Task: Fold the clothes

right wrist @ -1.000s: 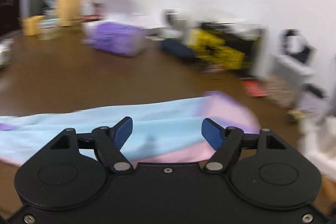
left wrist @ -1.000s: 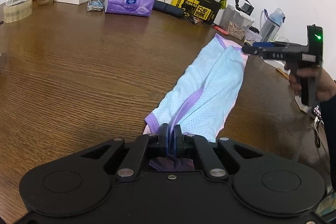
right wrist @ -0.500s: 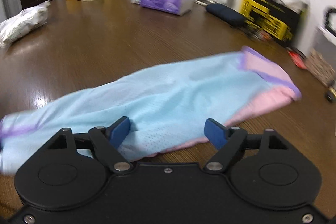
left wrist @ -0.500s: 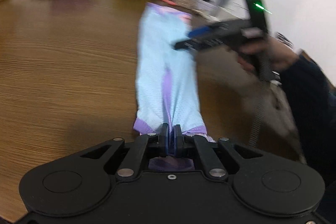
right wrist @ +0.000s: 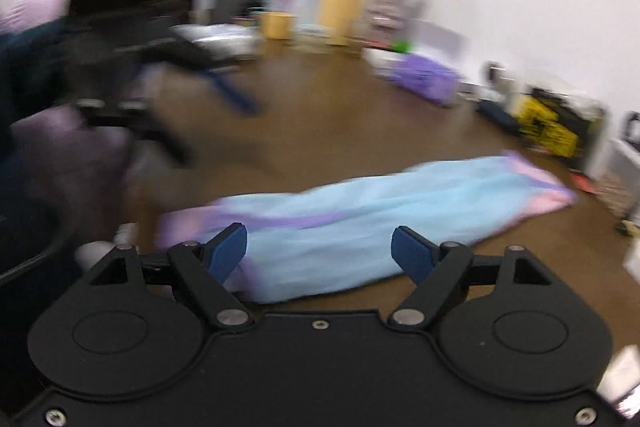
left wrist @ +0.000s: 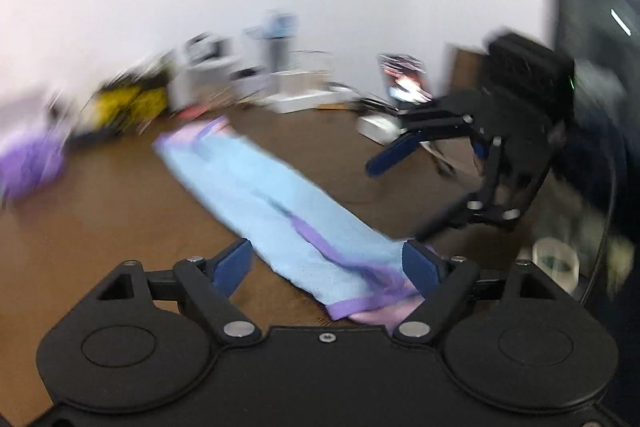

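Note:
A light blue garment (left wrist: pixel 272 195) with purple trim and pink edges lies as a long folded strip on the brown wooden table (left wrist: pixel 100 227). My left gripper (left wrist: pixel 326 263) is opening. The strip's near purple-trimmed end rests on the table between its blue fingers, and the pads do not press on it. My right gripper (right wrist: pixel 320 247) hangs open just over the garment (right wrist: pixel 360 227) near its middle, holding nothing. The left wrist view shows the right gripper (left wrist: pixel 396 199) at the strip's right side. In the right wrist view the left gripper (right wrist: pixel 216 127) is a dark blur at the left.
Clutter lines the table's far edge by the wall: a purple tissue pack (right wrist: pixel 424 79), a yellow and black box (right wrist: pixel 552 127) and a tall yellow vase (right wrist: pixel 344 7). A small white cup (left wrist: pixel 556 263) stands at the right. A person's dark sleeve (left wrist: pixel 600 167) is behind the right gripper.
My left gripper, shut on the garment's purple-trimmed end before, has let go and spread its fingers while swinging round. The right gripper has moved along the strip towards its near part, still open.

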The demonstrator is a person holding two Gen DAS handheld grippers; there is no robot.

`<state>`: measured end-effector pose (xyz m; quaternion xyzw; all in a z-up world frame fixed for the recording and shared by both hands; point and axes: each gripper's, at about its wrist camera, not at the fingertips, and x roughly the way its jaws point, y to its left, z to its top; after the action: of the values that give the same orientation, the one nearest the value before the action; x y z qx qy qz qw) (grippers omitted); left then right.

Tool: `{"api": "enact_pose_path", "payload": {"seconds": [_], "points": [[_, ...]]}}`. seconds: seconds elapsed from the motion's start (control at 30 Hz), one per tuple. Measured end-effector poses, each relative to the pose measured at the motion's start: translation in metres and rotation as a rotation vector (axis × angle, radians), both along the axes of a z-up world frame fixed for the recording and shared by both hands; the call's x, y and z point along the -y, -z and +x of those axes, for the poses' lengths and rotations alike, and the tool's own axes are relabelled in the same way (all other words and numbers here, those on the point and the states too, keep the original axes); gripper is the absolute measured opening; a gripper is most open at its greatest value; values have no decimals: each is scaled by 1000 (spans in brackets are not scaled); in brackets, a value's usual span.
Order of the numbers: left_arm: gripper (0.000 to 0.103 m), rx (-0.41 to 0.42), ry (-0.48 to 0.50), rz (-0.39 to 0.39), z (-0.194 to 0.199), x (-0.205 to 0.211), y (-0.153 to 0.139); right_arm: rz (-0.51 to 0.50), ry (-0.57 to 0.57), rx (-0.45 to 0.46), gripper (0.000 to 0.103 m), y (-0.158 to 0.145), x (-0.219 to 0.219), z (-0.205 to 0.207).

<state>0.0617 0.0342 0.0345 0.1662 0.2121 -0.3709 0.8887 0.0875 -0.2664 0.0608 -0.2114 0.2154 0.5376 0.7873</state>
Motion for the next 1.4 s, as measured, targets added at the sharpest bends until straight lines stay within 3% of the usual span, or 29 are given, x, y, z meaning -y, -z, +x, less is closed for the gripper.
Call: {"api": "enact_pose_path", "payload": {"seconds": [0.1,0.17,0.23,0.33,0.37,0.43,0.47,0.5,0.6,0.73,0.87,0.9,0.93,1.0,1.07,1.2,1.33,1.4], "points": [[81,23,136,98,0,9,20,-16,-8,-31,83,6,-5,-7],[80,12,198,92,3,10,32,-27,6,-47,79,8,-6,-5],[69,-37,189,62,15,7,37,-40,16,-80,67,10,-7,-1],[65,-45,170,69,16,14,41,-46,13,-121,53,14,-9,6],[60,-52,168,64,14,15,43,-43,14,-130,50,15,-9,7],[20,-124,165,18,16,14,43,-28,29,-138,37,16,-7,4],[15,-128,161,15,16,16,41,-22,29,-144,32,16,-6,1],[13,-109,158,27,12,18,39,-16,20,-153,17,15,-5,-3],[12,-38,224,23,-1,15,19,10,-20,-147,12,5,-1,-17],[12,18,231,7,17,8,-10,70,-7,-85,12,-18,5,-6],[13,70,176,-2,74,4,-27,68,55,-37,14,-40,-1,53],[13,69,156,5,95,3,-25,53,70,-30,16,-42,-5,69],[14,51,140,12,110,4,-22,22,84,-19,28,-41,-10,84],[17,-11,103,12,144,5,-10,-31,116,-1,39,-33,-21,111],[23,-44,87,-4,165,5,1,-69,170,-1,45,-22,-26,132],[50,-79,30,30,192,5,19,-108,319,15,66,-7,-23,153],[60,-91,29,1,195,-2,23,-33,365,103,67,-23,-10,134],[67,-77,3,-3,195,-3,23,14,318,128,67,-35,-2,108]]}}
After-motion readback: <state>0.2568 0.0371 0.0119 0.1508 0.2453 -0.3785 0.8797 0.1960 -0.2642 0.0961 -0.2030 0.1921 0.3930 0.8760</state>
